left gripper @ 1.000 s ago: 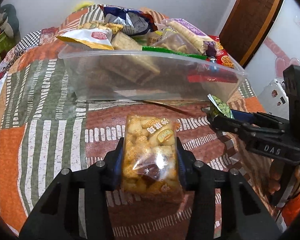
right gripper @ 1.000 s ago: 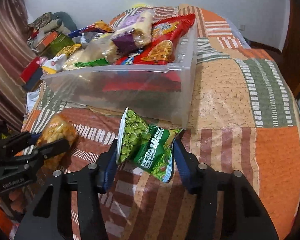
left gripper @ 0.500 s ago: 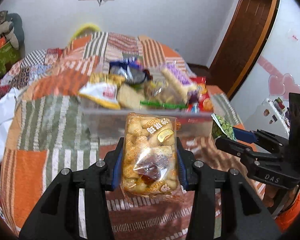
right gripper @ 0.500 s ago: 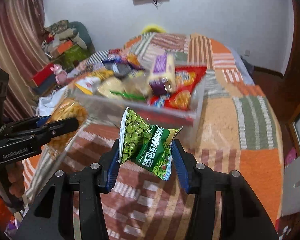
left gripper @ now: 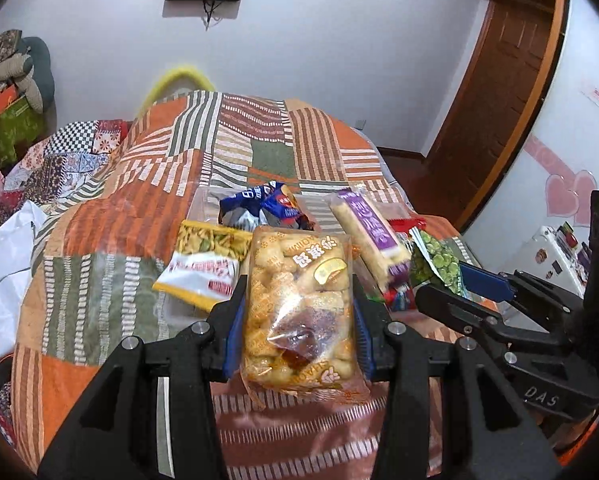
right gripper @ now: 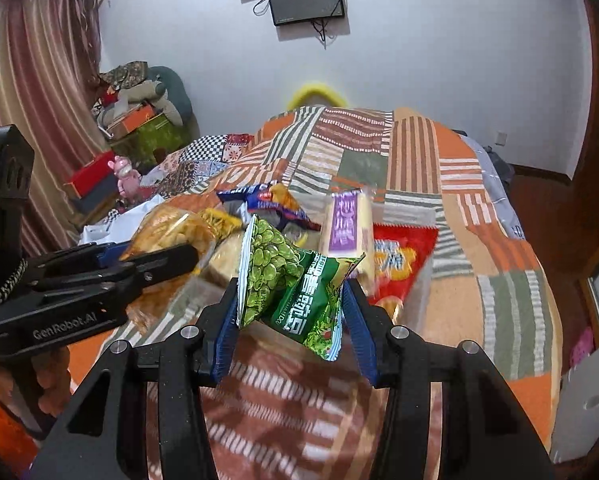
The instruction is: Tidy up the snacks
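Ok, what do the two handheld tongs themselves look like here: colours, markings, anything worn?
Both tongs are matte black with silver screw heads and blue ribbed pads. The left tongs read "GenRobot.AI" on the side and have a black-and-white braided cord. The right tongs carry "DAS" lettering. Orange sleeves show at the holding hands.

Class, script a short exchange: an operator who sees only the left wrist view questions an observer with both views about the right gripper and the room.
Operator: My left gripper holds the biscuit bag. Does the right gripper pinch its bag on both sides?
Observer: Yes, it is shut on the green pea bag, a pad on each edge.
Operator: What hangs left of the bed?
Observer: A striped curtain.
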`<state>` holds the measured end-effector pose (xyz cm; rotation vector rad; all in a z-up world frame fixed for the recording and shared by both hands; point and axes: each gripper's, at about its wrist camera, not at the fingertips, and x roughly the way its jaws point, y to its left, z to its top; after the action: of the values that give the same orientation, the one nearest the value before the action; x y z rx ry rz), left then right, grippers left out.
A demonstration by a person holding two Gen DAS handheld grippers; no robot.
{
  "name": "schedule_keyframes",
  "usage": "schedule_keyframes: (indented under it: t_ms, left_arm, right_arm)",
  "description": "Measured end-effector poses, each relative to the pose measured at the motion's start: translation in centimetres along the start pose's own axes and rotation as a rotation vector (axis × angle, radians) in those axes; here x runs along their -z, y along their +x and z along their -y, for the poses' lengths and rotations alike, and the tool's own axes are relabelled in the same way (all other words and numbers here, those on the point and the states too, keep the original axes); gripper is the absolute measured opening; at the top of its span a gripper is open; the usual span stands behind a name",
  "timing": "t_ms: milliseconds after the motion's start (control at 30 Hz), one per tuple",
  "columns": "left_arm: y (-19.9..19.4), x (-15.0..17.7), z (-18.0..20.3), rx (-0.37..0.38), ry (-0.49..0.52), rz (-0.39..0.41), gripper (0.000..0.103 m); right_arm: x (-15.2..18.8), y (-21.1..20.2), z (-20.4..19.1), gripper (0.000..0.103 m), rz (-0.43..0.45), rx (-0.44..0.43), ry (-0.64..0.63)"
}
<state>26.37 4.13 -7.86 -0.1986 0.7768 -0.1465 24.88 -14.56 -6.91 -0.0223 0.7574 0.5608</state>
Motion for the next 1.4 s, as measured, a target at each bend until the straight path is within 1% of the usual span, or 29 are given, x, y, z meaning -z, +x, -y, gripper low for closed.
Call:
schedule_keyframes:
  t_ms: [133, 267, 367, 433, 467, 567, 700, 800, 900, 967, 1000, 1100, 1233, 1267, 1300, 1333, 1367, 1400]
  left_arm:
    - [2.4, -1.1, -0.7, 0.004, -0.015, -0.032, 0.045]
    - [4.2, -1.6, -1.3, -0.012, -0.027, -0.047, 0.045]
    - [5.4, -1.7, -1.8, -0.002, -0.052, -0.065, 0.045]
    - [5.7, -1.7, -2.0, 0.003, -0.058, -0.062, 0.045]
    - [5.7, -1.8, -2.0, 0.006, -0.058, -0.06, 0.046]
    - [5.5, -1.8, -1.9, 0.001, -0.047, -0.048, 0.047]
    - [4.6, -1.7, -1.9, 0.01, -0.048, -0.038, 0.048]
    - [2.8, -1.4, -1.5, 0.014, -0.036, -0.013, 0.048]
    - [0.2, -1.2, -0.9, 0.007, -0.017, 0.033, 0.048]
    - [-2.2, -1.2, -0.5, 0.007, -0.008, 0.08, 0.048]
    - [-3.2, -1.3, -0.2, 0.007, -0.002, 0.101, 0.048]
    - [-7.9, -1.2, 1.2, -0.006, 0.033, 0.2, 0.048]
    - [-13.3, -0.3, 2.9, -0.01, 0.066, 0.303, 0.048]
    - [-14.2, -0.1, 3.1, -0.011, 0.071, 0.32, 0.051]
    - [-15.3, 0.3, 3.4, -0.016, 0.075, 0.34, 0.059]
    - [-16.3, 0.8, 3.7, -0.02, 0.077, 0.36, 0.063]
    - [-17.4, 1.2, 4.1, -0.026, 0.081, 0.385, 0.07]
    - [-18.1, 1.6, 4.3, -0.032, 0.085, 0.404, 0.075]
  right_arm:
    - [-0.9, 1.1, 0.6, 0.046, -0.011, -0.008, 0.021]
    - [-1.9, 2.0, 0.8, 0.046, -0.014, 0.002, 0.028]
    - [-2.3, 2.6, 0.9, 0.049, -0.028, 0.003, 0.034]
    - [-2.1, 2.9, 1.1, 0.051, -0.039, 0.008, 0.044]
    - [-2.1, 3.0, 1.2, 0.055, -0.044, 0.006, 0.046]
    - [-1.8, 2.9, 1.6, 0.061, -0.046, 0.0, 0.057]
    - [-1.5, 1.7, 1.7, 0.063, -0.033, 0.001, 0.059]
    - [-1.2, 0.0, 1.6, 0.063, -0.011, 0.006, 0.045]
    - [-1.1, -2.5, 1.2, 0.063, 0.024, 0.013, 0.02]
    - [-1.1, -4.0, 0.8, 0.063, 0.044, 0.002, 0.01]
    - [-1.1, -5.5, 0.3, 0.063, 0.07, 0.006, -0.001]
    - [-1.2, -8.9, -0.7, 0.063, 0.143, 0.023, -0.03]
    - [-0.9, -13.2, -1.7, 0.073, 0.242, 0.032, -0.027]
    - [-0.7, -14.2, -1.8, 0.074, 0.263, 0.034, -0.025]
    - [-0.7, -14.7, -2.0, 0.074, 0.276, 0.037, -0.025]
    - [-0.5, -15.7, -2.2, 0.075, 0.296, 0.043, -0.026]
    - [-0.3, -16.2, -2.3, 0.077, 0.31, 0.037, -0.026]
    - [-0.1, -17.1, -2.5, 0.078, 0.328, 0.043, -0.029]
